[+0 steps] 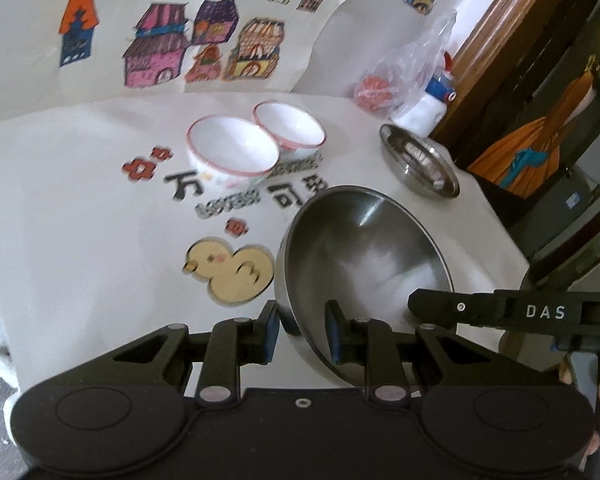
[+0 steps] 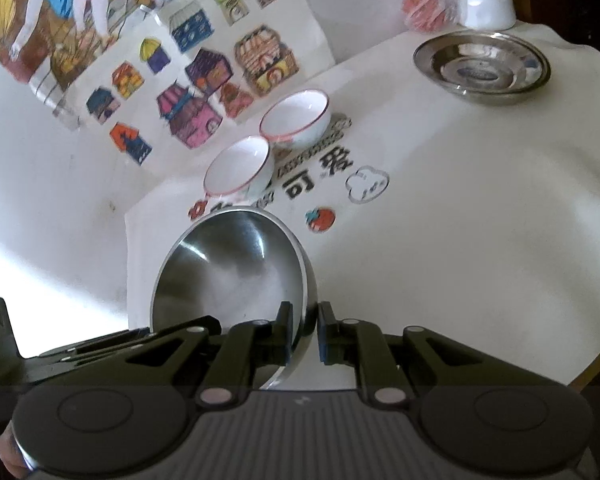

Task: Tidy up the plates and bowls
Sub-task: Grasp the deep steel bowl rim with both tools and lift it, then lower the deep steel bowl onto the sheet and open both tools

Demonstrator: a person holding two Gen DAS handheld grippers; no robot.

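Steel dominated both wrist views: a large, round stainless-steel bowl (image 1: 364, 264) hung tilted above the white printed cloth on the table (image 2: 480, 240), carried between two grippers. The right gripper (image 2: 304, 330) was clamped on the bowl's rim, its blue pads pinching the thin wall. The left gripper (image 1: 302, 334) straddled the opposite rim, apparently pressing it too, though blur made the contact hard to judge.

Doing this step well probably meant keeping both hands level together so the slick rim would not twist out, then lowering the bowl onto a bare patch of cloth.

Two white ceramic bowls with pink rims (image 1: 232, 152) stood touching each other ahead, likely the nearest obstacle. A shallow stainless-steel plate (image 2: 482, 66) lay well apart near the table's edge, beside a clear plastic bag (image 1: 416, 60).
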